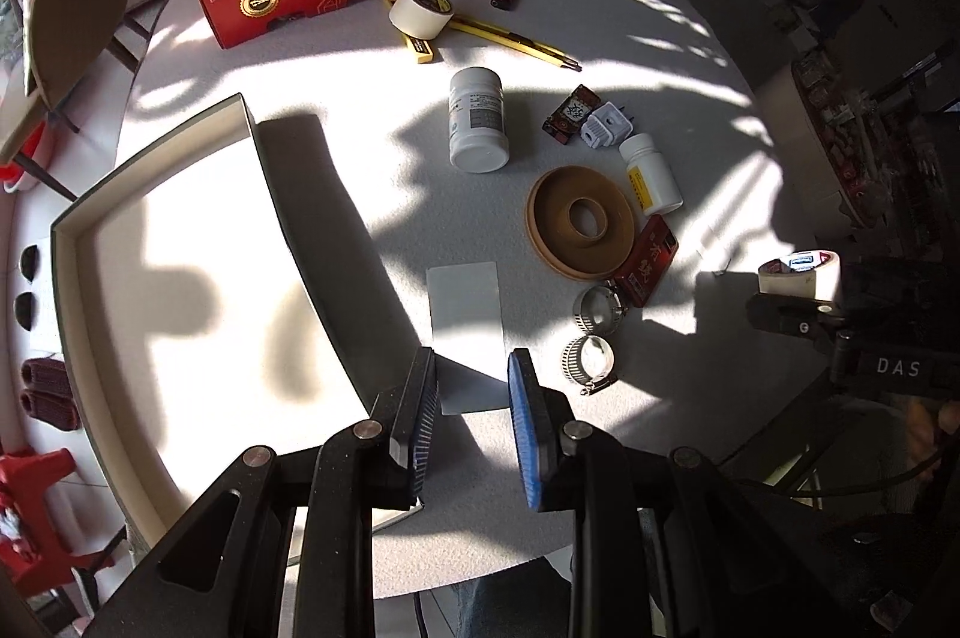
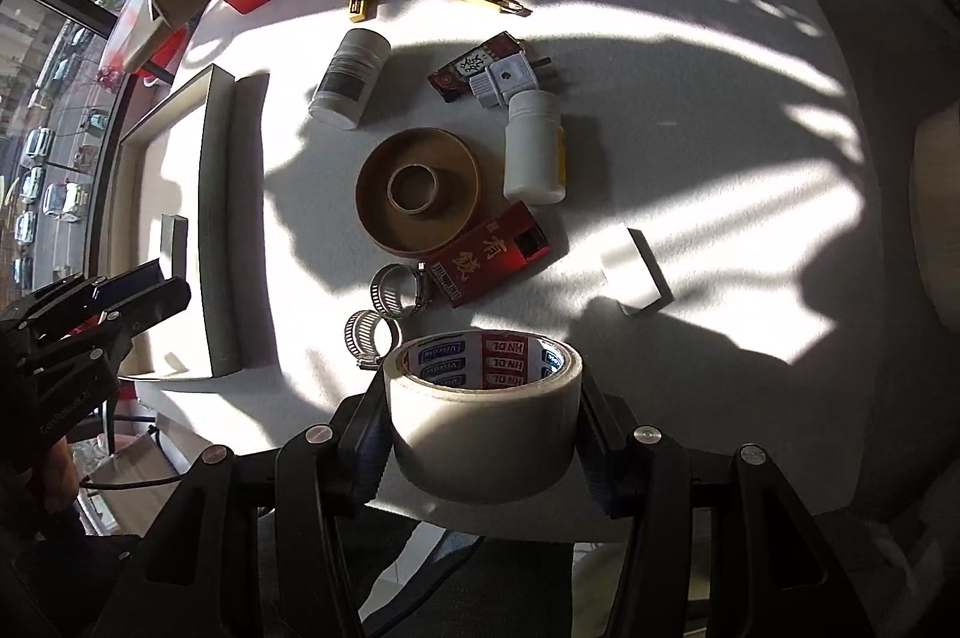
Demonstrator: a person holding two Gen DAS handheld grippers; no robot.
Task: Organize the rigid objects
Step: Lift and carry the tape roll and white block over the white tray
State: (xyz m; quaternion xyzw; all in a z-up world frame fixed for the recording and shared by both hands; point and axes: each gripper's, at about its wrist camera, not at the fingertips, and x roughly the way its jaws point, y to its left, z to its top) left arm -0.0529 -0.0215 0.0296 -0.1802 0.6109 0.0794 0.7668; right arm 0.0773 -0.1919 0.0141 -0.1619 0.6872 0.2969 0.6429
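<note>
- One tape roll (image 2: 480, 434) is the thing in hand. It sits between the pads of the right gripper (image 2: 483, 398), over the near edge of the table (image 2: 690, 98) and seemingly clear of its surface, just this side of two metal hose clamps (image 2: 372, 332).
- The right gripper's jaws are clenched on the roll's curved outer wall, one pad on each side across its full width.
- The left gripper (image 1: 471, 374) has its jaws drawn in close with nothing between them. It hangs over the table beside the shallow open tray (image 1: 66, 230).
- Handling, as a judgement: the roll looks light and stiff, being wound tape on a card core. It should take a firm squeeze without denting. Its smooth outer wrap could slip or swivel between two pads.
- The best hold is probably the present one, across the middle of the wall's height. Pinching one wall through the core would be the alternative.
- The roll is squat and has no real long axis. Its core axis runs crosswise to the line between the pads.
- The open end faces upward and tips away from the right wrist camera, so the printed inside of the core shows at the far rim.
</note>
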